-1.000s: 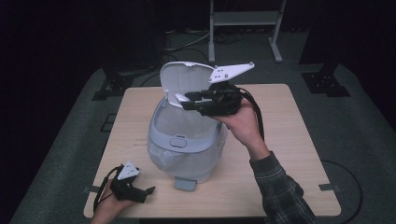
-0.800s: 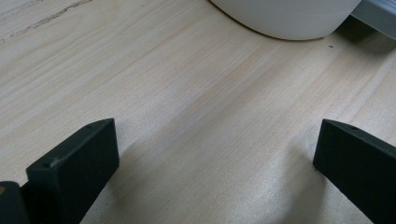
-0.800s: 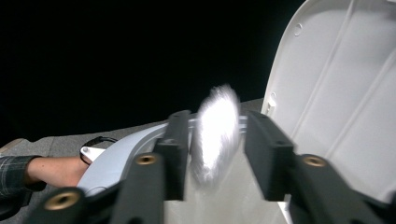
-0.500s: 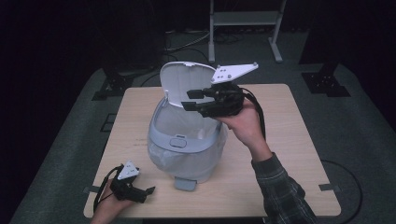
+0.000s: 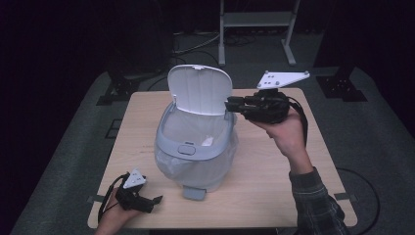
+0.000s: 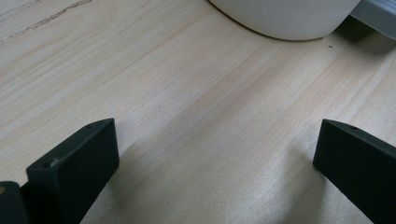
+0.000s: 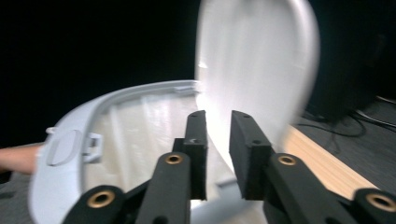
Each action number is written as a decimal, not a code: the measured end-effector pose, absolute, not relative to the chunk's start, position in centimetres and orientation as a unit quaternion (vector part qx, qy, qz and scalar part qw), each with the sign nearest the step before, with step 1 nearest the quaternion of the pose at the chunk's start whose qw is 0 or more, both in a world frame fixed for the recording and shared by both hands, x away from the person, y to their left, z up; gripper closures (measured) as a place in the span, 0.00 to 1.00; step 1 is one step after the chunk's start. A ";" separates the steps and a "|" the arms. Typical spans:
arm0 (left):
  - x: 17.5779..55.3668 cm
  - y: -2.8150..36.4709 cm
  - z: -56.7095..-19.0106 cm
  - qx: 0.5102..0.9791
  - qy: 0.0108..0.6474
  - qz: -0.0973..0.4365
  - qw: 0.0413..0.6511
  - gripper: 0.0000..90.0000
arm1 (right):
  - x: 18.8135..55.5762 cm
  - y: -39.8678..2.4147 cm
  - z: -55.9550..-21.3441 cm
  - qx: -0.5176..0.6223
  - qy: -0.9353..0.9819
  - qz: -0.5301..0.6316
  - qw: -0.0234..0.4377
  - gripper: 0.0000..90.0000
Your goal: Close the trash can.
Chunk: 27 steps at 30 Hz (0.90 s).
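A pale grey pedal bin [image 5: 195,161] lined with a clear bag stands mid-table, its white lid [image 5: 199,90] raised upright. My right gripper [image 5: 229,104] hovers level just right of the lid, pointing at its edge. In the right gripper view the jaws [image 7: 218,116] have just been closing and stand a narrow gap apart with nothing between them; the lid [image 7: 261,60] and the bin's rim [image 7: 93,116] lie beyond. My left gripper [image 5: 152,203] rests at the table's front left, open [image 6: 217,154] over bare wood, with the bin's base [image 6: 285,18] ahead.
The wooden table [image 5: 274,181] has bare room to the bin's right and left. The bin's foot pedal [image 5: 194,192] juts toward the front edge. A metal stand [image 5: 257,29] and cables lie on the dark floor behind.
My right gripper has drawn back to the right, away from the lid's edge. The lid stays up. The left gripper has not moved.
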<state>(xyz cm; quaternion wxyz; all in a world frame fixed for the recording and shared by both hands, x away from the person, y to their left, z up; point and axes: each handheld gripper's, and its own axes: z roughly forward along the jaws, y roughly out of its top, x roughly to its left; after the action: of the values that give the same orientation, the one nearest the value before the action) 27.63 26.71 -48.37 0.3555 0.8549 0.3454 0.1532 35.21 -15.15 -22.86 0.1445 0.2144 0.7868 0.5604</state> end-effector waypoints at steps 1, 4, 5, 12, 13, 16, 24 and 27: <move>27.6 26.7 -48.4 0.855 0.345 0.153 0.355 0.00 | 35.2 -15.2 -22.9 0.214 0.787 0.560 0.145 0.86; 27.7 26.7 -48.4 0.855 0.345 0.153 0.355 0.00 | 35.9 -16.6 -22.8 0.234 0.780 0.558 0.159 0.97; 27.7 26.7 -48.4 0.855 0.345 0.153 0.355 0.00 | 36.1 -16.9 -22.8 0.238 0.778 0.558 0.163 1.00; 27.7 26.6 -48.4 0.855 0.345 0.153 0.355 0.00 | 37.9 -17.7 -22.4 0.248 0.774 0.555 0.178 1.00; 27.7 26.6 -48.4 0.855 0.345 0.153 0.355 0.00 | 38.4 -17.6 -22.3 0.250 0.773 0.555 0.181 1.00; 27.7 26.6 -48.4 0.855 0.345 0.153 0.355 0.00 | 39.2 -17.5 -22.1 0.254 0.769 0.557 0.182 1.00; 27.8 26.6 -48.4 0.856 0.344 0.153 0.355 0.00 | 41.0 -16.0 -21.4 0.252 0.766 0.564 0.176 1.00; 27.8 26.6 -48.4 0.856 0.344 0.153 0.355 0.00 | 41.3 -15.1 -21.1 0.247 0.771 0.560 0.177 1.00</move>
<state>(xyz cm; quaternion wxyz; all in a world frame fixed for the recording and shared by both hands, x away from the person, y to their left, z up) 27.77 26.63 -48.36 0.3554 0.8556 0.3439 0.1528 41.33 -15.09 -21.12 0.1773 0.2468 0.7707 0.5601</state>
